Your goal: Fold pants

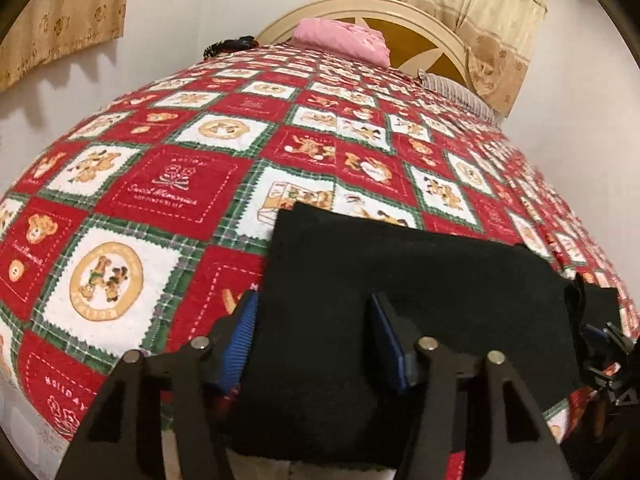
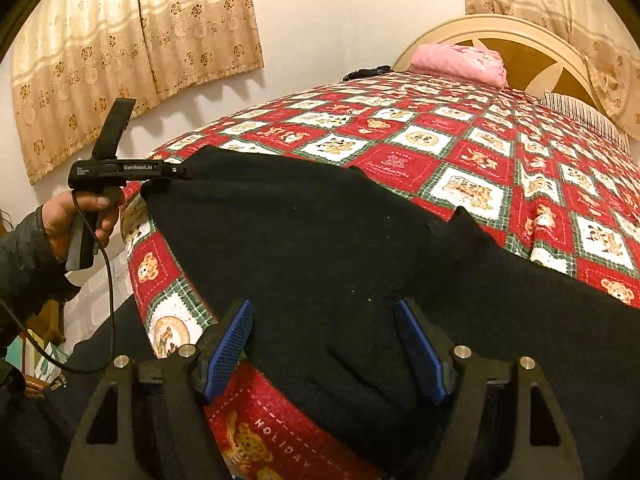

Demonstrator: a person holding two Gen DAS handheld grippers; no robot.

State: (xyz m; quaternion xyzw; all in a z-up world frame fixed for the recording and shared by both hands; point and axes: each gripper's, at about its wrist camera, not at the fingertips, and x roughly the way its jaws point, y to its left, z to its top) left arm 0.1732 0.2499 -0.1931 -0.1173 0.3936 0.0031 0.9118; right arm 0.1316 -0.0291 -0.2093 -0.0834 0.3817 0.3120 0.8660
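Black pants (image 2: 320, 248) lie folded on the bed quilt (image 2: 460, 152), long axis running between my hands | left tongs (image 1: 312, 336) straddle one end, blue pads apart, nothing clenched | right tongs (image 2: 324, 352) gape over the other end | both pitched steeply down, equally near.

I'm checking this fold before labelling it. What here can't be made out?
- Black pants: near edge is cut off by the left wrist view's bottom edge, behind the left gripper.
- Right gripper: whether its pads touch the cloth is unclear.
- Dark item by the pink bundle: too small to identify.
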